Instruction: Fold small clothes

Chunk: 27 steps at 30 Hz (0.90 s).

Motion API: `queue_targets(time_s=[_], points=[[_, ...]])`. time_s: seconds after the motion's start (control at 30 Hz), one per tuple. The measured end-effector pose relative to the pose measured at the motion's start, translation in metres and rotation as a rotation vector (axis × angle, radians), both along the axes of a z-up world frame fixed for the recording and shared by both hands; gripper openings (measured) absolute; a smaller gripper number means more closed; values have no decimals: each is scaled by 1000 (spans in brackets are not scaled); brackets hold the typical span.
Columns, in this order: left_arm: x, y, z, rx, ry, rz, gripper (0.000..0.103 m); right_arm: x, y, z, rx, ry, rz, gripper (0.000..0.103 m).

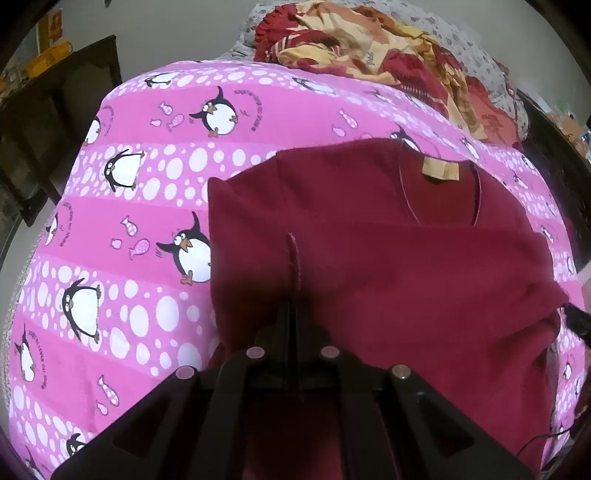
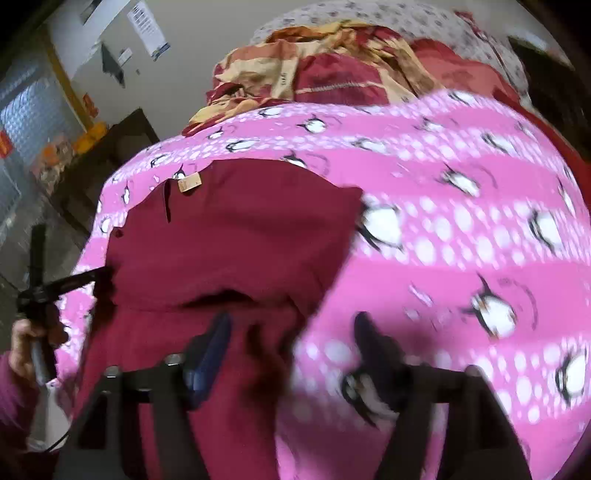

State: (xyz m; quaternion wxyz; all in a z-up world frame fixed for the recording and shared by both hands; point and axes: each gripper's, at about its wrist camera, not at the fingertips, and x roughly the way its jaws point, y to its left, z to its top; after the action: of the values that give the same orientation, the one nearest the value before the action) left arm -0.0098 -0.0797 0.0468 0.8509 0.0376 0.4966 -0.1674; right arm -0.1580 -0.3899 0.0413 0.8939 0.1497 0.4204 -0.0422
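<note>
We are looking down on a bed covered by a pink sheet [image 1: 122, 206] printed with penguins, little fish and bands of white dots, lying smooth and flat. Beyond it, at the far end, a heap of clothes [image 1: 373, 55] in red, cream and orange is sitting crumpled on grey patterned bedding [image 2: 369, 11]. Off the bed's left side a dark wooden cabinet [image 1: 55, 122] is standing against a pale wall with papers pinned to it. A maroon shirt [image 1: 388, 266] of soft, matte knit is lying on the sheet, its neckline and tan label [image 1: 441, 170] turned toward the far end, its near part partly folded over itself. Our left gripper [image 1: 293, 273] is pressing its jaws tightly together on a raised ridge of the shirt's stitched edge. Our right gripper [image 2: 291, 328] is holding its jaws spread wide, one finger [image 2: 216, 339] over the shirt's near edge and the other over the bare sheet, gripping nothing we can make out through the blur. In the right wrist view a hand [image 2: 22, 350] in a magenta sleeve is holding the left gripper's handle.
</note>
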Motion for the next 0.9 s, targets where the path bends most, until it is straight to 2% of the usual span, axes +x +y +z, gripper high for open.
queue_targets(time_s=[0.03, 0.07, 0.1, 0.13, 0.2, 0.3, 0.4, 0.47, 0.53, 0.6, 0.7, 0.73, 0.8, 0.87, 0.9], points=[[1, 0, 0, -4, 5, 3, 2, 13, 5, -8, -18, 25, -12, 73], [1, 0, 0, -5, 10, 6, 2, 21, 4, -14, -9, 37, -38, 60], [1, 1, 0, -4, 12, 7, 2, 29, 0, -18, 9, 45, -57, 27], [1, 1, 1, 0, 14, 7, 2, 30, -6, -22, 25, 48, -91, 20], [-1, 3, 3, -4, 18, 2, 2, 18, -19, -17, 95, 9, -126, 19], [-8, 5, 3, 3, 8, -16, 2, -8, -23, -9, 76, -16, -141, 17], [-11, 1, -16, 36, 48, -31, 2, -17, -29, -37, 124, 65, -160, 14], [-13, 0, -19, 34, 47, -27, 2, -18, -28, -45, 162, 69, -153, 15], [-14, 2, -15, 23, 41, -27, 2, -26, -34, -34, 203, 45, -160, 20], [-15, 6, -9, 13, 42, -32, 2, -40, -40, -22, 172, 55, -176, 41], [-18, 14, 4, 16, 6, -30, 2, -50, -44, -6, 126, 38, -180, 46], [-18, 16, 7, 14, -1, -27, 4, -50, -45, -1, 116, 26, -187, 46], [-18, 18, 13, -7, -10, -16, 17, -42, -46, 7, 106, -5, -206, 46], [-16, 13, 15, -19, -16, -13, 39, -24, -43, 13, 108, -26, -196, 46], [-15, 8, 15, -20, -24, -13, 41, -13, -41, 14, 104, -30, -182, 46]])
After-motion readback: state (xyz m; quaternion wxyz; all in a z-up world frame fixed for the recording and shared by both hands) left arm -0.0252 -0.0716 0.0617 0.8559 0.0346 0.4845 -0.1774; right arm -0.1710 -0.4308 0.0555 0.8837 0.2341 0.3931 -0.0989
